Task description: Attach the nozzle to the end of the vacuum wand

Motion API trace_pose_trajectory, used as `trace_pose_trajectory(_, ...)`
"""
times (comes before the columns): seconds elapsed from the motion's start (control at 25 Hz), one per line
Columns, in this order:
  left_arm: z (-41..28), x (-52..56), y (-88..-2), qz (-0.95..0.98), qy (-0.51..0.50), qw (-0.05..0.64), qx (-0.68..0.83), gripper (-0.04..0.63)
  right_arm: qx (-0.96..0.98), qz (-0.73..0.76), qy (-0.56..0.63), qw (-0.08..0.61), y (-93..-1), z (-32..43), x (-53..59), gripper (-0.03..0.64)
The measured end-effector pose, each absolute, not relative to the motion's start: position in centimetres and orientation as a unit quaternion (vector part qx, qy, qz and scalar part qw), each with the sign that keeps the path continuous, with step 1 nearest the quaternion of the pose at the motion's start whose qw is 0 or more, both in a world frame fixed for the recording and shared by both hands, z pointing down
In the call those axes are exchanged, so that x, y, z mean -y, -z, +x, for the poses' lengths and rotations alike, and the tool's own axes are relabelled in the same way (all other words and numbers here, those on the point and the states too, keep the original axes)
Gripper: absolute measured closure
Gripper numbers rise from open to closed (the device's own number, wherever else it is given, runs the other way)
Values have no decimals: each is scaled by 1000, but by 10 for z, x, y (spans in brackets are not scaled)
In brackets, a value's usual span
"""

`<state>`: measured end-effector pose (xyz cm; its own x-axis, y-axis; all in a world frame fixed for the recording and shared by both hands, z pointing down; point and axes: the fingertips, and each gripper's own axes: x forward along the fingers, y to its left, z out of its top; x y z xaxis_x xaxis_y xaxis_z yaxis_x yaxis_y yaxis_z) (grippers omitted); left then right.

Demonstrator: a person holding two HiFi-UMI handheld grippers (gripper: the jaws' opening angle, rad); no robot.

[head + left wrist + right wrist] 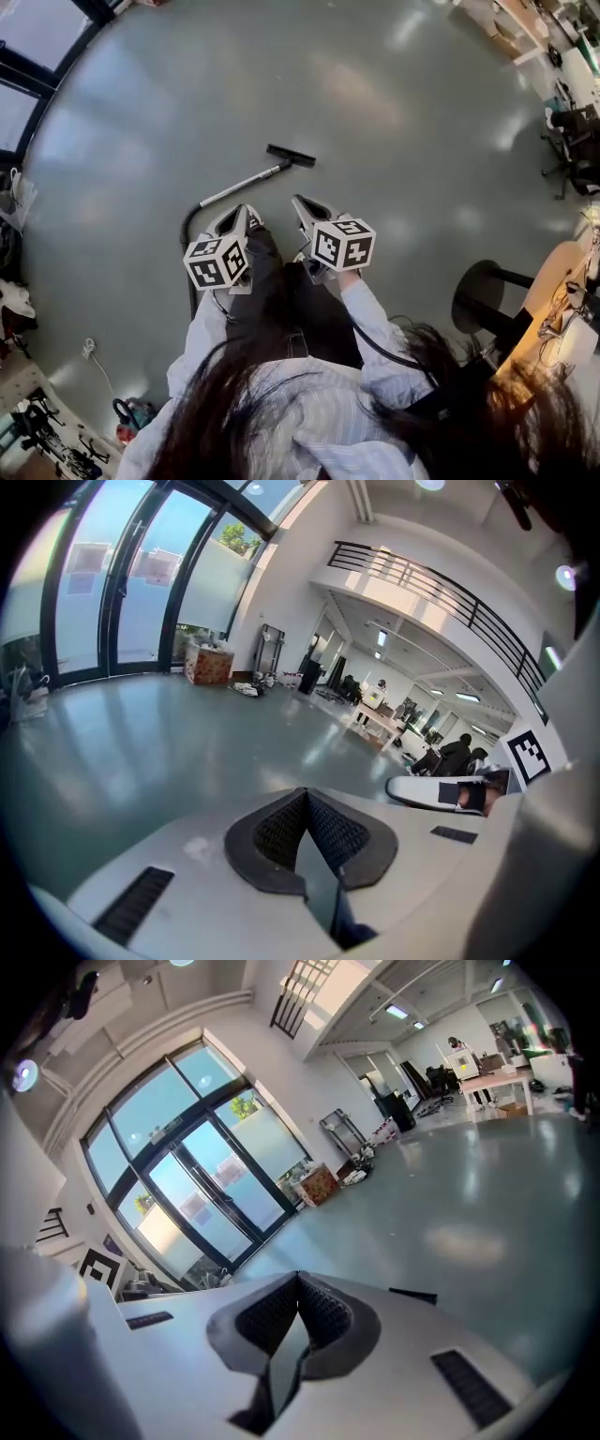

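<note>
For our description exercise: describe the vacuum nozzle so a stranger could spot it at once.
On the grey floor, near the middle of the head view, a silver wand lies slanted. At its far end sits the nozzle: a flat black bar set crosswise, unlike the thin pale wand and curved black hose.

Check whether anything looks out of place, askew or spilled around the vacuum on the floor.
Nothing stands out. The black flat floor nozzle sits across the end of the silver metal vacuum wand, which lies flat on the glossy grey floor, its black hose curving off the other end. No spill or damage shows.
</note>
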<state>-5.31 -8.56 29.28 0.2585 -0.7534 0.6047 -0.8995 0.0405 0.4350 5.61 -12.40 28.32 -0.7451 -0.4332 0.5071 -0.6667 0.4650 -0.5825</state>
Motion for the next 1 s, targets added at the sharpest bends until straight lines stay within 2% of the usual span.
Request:
trace_pose_trajectory(0.4, -112, 19, -250, 686, -48, 386, 615, 591, 840, 330, -403, 154, -266, 12, 60, 611)
trace_pose_trajectory(0.8, -173, -56, -215, 748, -76, 335, 568, 591, 843, 358, -385, 109, -239, -84, -6, 611)
trace_pose_trajectory(1.0, -222, -114, -213, 748, -36, 370, 550, 591, 833, 374, -396, 95, -245, -128, -77, 611)
